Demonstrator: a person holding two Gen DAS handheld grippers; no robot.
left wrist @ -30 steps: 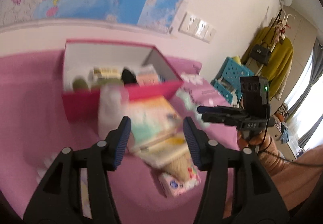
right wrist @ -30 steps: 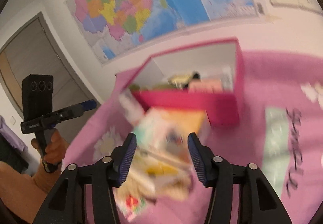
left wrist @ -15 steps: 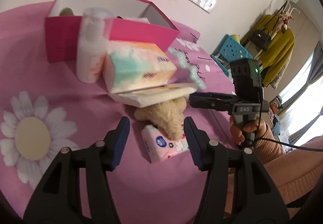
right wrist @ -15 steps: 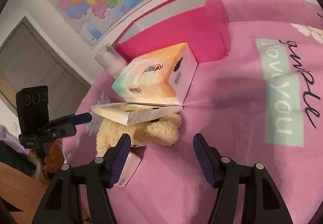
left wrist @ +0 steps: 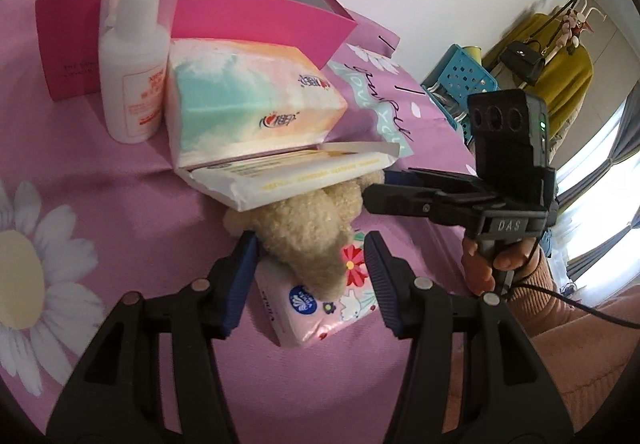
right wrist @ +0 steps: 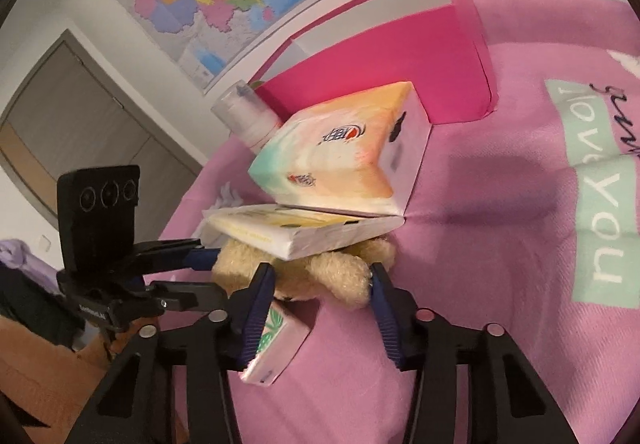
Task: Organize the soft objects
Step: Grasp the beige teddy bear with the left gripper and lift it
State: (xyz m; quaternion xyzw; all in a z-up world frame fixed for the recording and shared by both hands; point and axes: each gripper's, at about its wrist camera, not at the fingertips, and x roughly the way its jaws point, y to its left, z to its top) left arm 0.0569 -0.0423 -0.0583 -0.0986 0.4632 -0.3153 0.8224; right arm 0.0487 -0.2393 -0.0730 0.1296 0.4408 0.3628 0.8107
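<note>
Item: plush toy (left wrist: 304, 232) under tissue packs (left wrist: 248, 116). Left gripper (left wrist: 306, 276) and right gripper (right wrist: 322, 296) closing around it (neither visibly pinching); draw out slowly.

The left black two-finger gripper with ribbed blue pads (left wrist: 306, 280) points forward and steeply down, its jaws closing, a soft thing between them; the left pad touches it, the right pad stands just clear. The right black gripper of the same make (right wrist: 322, 308) is tilted down too, jaws closing around a soft thing. The person's right hand (left wrist: 486, 264), in a pinkish knitted sleeve (left wrist: 560, 308), grips its handle.
</note>
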